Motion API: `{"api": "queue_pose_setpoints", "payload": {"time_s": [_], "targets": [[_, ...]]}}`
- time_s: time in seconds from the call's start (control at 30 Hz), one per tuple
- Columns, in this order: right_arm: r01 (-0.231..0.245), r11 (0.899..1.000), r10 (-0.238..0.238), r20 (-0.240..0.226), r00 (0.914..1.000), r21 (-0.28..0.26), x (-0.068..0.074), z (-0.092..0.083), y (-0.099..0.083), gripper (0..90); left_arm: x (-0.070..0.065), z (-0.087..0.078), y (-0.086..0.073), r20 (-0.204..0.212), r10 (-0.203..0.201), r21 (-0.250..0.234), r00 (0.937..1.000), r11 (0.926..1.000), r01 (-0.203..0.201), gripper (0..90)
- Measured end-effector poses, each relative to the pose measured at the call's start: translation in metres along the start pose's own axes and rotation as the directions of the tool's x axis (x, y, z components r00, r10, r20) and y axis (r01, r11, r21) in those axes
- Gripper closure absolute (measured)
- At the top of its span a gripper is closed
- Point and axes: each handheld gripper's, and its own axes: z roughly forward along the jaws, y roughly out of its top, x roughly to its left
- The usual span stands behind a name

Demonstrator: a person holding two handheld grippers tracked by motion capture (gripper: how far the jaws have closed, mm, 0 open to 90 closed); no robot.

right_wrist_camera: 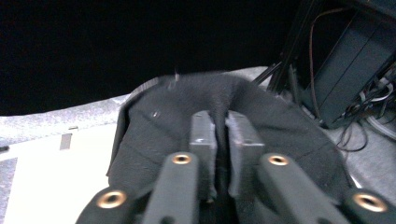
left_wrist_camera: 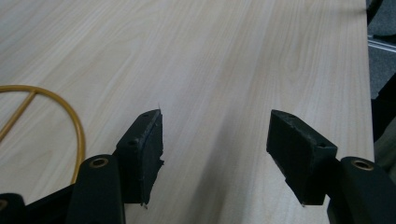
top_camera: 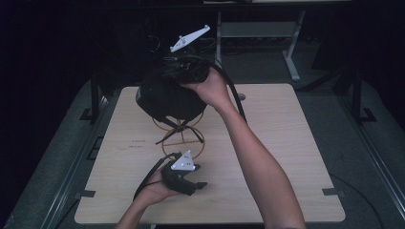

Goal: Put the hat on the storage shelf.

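The right tongs (right_wrist_camera: 219, 140), jaws nearly closed on a fold of the black cap (top_camera: 167, 98), hold it over the gold wire stand (top_camera: 180, 136) at the table's (top_camera: 286, 157) far middle. The left tongs (left_wrist_camera: 215, 156) wait near, wide open and empty. Best to centre the crown before releasing.

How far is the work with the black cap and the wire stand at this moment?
Done: the right gripper has pinched the black cap. In hand: the cap sits over the gold wire stand. Left: releasing it there. The left gripper waits open over the table.
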Motion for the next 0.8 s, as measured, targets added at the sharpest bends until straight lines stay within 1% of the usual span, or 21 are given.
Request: {"api": "queue_pose_setpoints", "payload": {"time_s": [0.03,0.07,0.1,0.13,0.17,0.23,0.3,0.37,0.4,0.43,0.47,0.5,0.57,0.63,0.7,0.73,0.77,0.8], "targets": [[-0.005,1.0,0.005,0.004,1.0,0.013,0.0,0.005,-0.001,73.7,0.001,0.0,0.0,-0.004,0.014,0.003,0.9999,0.9999,-0.014,36.0],[-0.007,1.0,0.007,0.01,0.9999,0.018,0.0,0.008,-0.001,68.9,0.0,0.0,0.0,-0.002,0.013,0.001,0.9999,0.9999,-0.013,36.0],[-0.002,1.0,0.001,0.019,0.9998,0.026,0.0,0.01,-0.003,61.0,0.0,0.0,-0.001,-0.003,0.008,0.001,1.0,1.0,-0.008,36.0],[-0.011,0.999,0.01,0.032,0.9994,0.035,0.001,0.012,-0.004,55.4,0.0,0.0,-0.001,-0.004,0.01,0.002,0.9999,0.9999,-0.01,36.0],[-0.005,0.999,0.004,0.036,0.9994,0.041,0.001,0.011,-0.005,54.4,0.001,-0.001,-0.001,-0.004,0.014,0.006,0.9999,0.9999,-0.014,36.0],[-0.017,0.999,0.016,0.036,0.9992,0.029,0.0,0.007,-0.01,48.0,0.001,-0.001,-0.002,-0.007,0.011,0.006,0.9999,0.9999,-0.011,36.0],[-0.034,0.999,0.034,0.016,0.9993,0.017,-0.003,0.001,-0.017,47.2,0.001,-0.001,-0.002,-0.011,0.007,0.004,0.9999,1.0,-0.007,36.0],[-0.051,0.999,0.051,0.027,0.9983,0.017,-0.003,-0.006,-0.025,44.8,0.001,-0.002,-0.001,-0.013,0.006,0.003,0.9999,1.0,-0.006,36.0],[-0.052,0.999,0.051,0.028,0.9983,0.014,-0.004,-0.011,-0.029,44.7,0.001,-0.002,-0.002,-0.013,0.004,0.003,0.9999,1.0,-0.004,36.0],[-0.059,0.998,0.059,0.031,0.9978,-0.002,-0.006,-0.019,-0.039,43.5,0.0,-0.001,-0.002,-0.014,0.009,0.003,0.9999,1.0,-0.009,36.0],[-0.059,0.998,0.059,0.031,0.9978,-0.002,-0.006,-0.019,-0.039,43.5,0.0,-0.001,-0.003,-0.016,0.012,0.004,0.9998,0.9999,-0.012,36.0],[-0.056,0.998,0.057,0.031,0.9979,-0.008,-0.007,-0.022,-0.042,43.5,0.0,-0.001,-0.003,-0.012,0.012,0.015,0.9999,0.9998,-0.012,36.0],[-0.068,0.997,0.069,0.032,0.9971,-0.026,-0.009,-0.032,-0.052,41.8,-0.001,0.0,-0.003,-0.013,0.014,0.02,0.9998,0.9997,-0.014,35.9],[-0.089,0.995,0.091,0.029,0.9955,-0.042,-0.009,-0.042,-0.062,40.1,-0.001,0.0,-0.003,-0.012,0.013,0.014,0.9998,0.9998,-0.013,35.8],[-0.112,0.992,0.113,0.013,0.9935,-0.054,-0.01,-0.05,-0.07,39.3,-0.001,0.0,-0.003,-0.016,0.014,0.011,0.9998,0.9998,-0.014,35.8],[-0.118,0.991,0.119,0.012,0.9929,-0.056,-0.01,-0.054,-0.073,38.2,-0.001,0.0,-0.003,-0.016,0.015,0.012,0.9997,0.9998,-0.015,35.8],[-0.125,0.99,0.126,0.015,0.9919,-0.066,-0.012,-0.061,-0.08,37.6,-0.001,0.0,-0.003,-0.017,0.013,0.012,0.9998,0.9998,-0.013,35.8],[-0.125,0.99,0.126,0.015,0.9919,-0.066,-0.012,-0.061,-0.08,37.6,-0.001,0.0,-0.003,-0.017,0.011,0.014,0.9998,0.9998,-0.011,35.8]]}}
